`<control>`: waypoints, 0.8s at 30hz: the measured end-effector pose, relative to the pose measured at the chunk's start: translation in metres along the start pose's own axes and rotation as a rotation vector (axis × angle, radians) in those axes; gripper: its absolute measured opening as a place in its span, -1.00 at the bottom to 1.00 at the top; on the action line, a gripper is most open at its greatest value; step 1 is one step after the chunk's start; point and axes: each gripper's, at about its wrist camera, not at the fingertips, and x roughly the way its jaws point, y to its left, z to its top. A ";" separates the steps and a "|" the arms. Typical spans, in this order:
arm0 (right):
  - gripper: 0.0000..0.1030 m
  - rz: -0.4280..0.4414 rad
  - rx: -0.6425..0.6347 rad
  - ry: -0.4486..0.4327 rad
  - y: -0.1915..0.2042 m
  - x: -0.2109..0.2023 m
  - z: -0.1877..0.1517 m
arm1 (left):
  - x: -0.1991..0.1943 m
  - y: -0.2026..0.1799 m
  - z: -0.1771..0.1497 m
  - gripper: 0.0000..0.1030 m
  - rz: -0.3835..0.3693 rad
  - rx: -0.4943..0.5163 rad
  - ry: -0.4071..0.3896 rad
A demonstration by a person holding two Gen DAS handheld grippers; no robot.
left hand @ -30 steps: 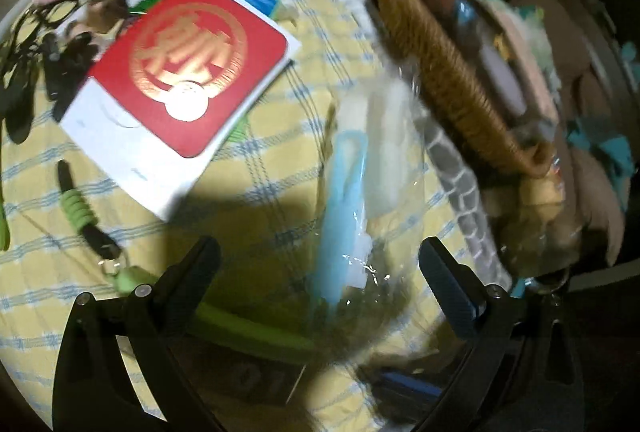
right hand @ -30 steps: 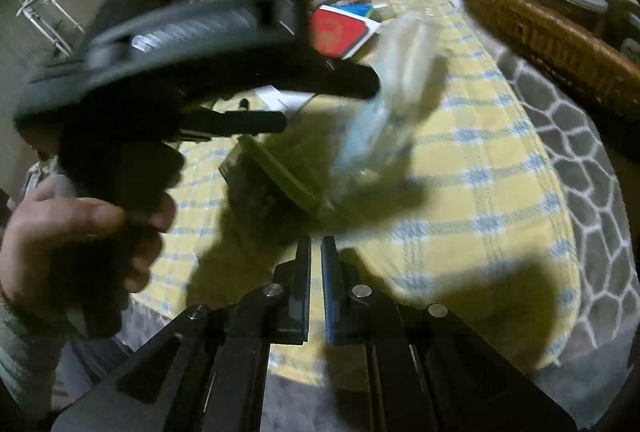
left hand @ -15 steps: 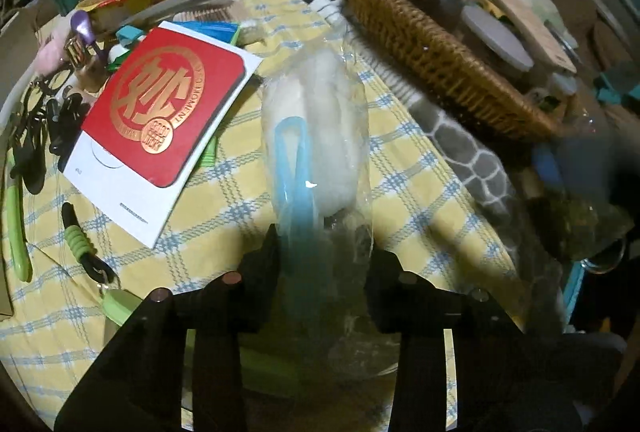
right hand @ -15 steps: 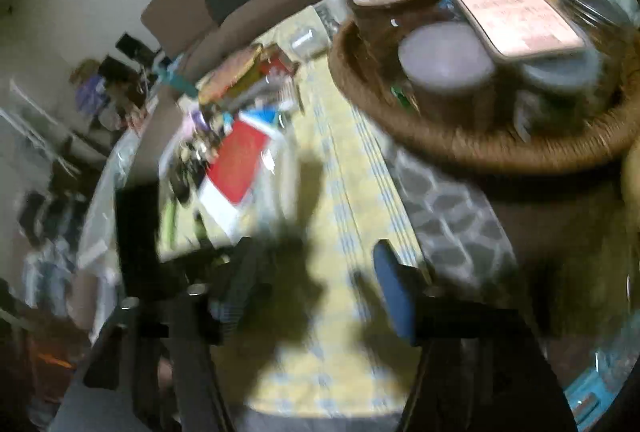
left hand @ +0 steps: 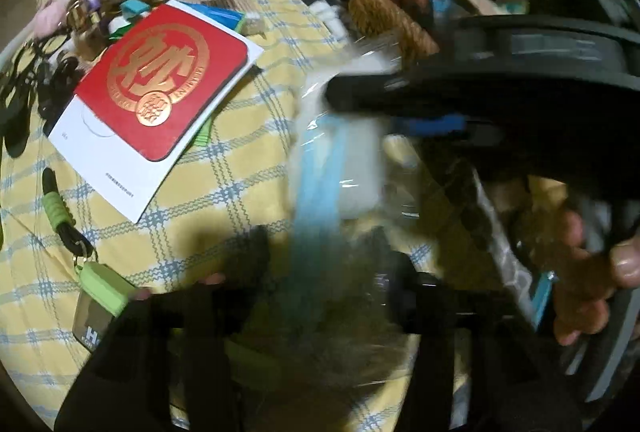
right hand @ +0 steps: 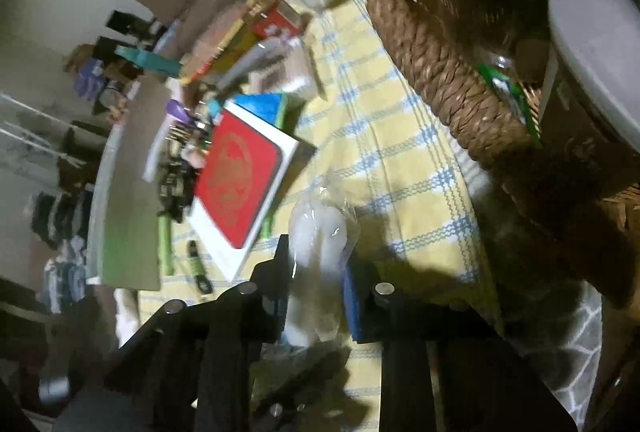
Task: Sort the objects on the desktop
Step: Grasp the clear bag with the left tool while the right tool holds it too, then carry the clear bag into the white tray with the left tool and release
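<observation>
Right gripper (right hand: 316,296) has just been closing and now pinches the clear packet (right hand: 318,256) with its white and blue contents, held over the yellow cloth (right hand: 400,168) just right of the red card (right hand: 236,180). Left gripper (left hand: 320,264) has just been widening; jaws stand apart around the packet's (left hand: 332,168) lower end, contact too blurred to tell. Basket (right hand: 444,80) lies well right of the card.

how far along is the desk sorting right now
Early. Jars already sit in the wicker basket. In hand: the clear plastic packet with a blue-and-white item sits between the right gripper's closing jaws, while the left gripper's jaws have just been opening around it. Left: the red card, green lanyard and the far clutter.
</observation>
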 end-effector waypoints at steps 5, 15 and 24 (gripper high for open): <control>-0.61 0.128 -0.044 -0.067 0.037 -0.052 0.009 | -0.036 0.013 0.006 -0.08 -0.184 -0.072 -0.087; -0.61 0.303 -0.221 -0.092 0.180 -0.072 0.011 | -0.180 0.071 0.024 -0.35 -0.166 0.017 -0.279; -0.60 0.512 -0.216 0.041 0.302 0.046 -0.014 | -0.275 0.207 0.016 -0.35 0.156 0.310 -0.125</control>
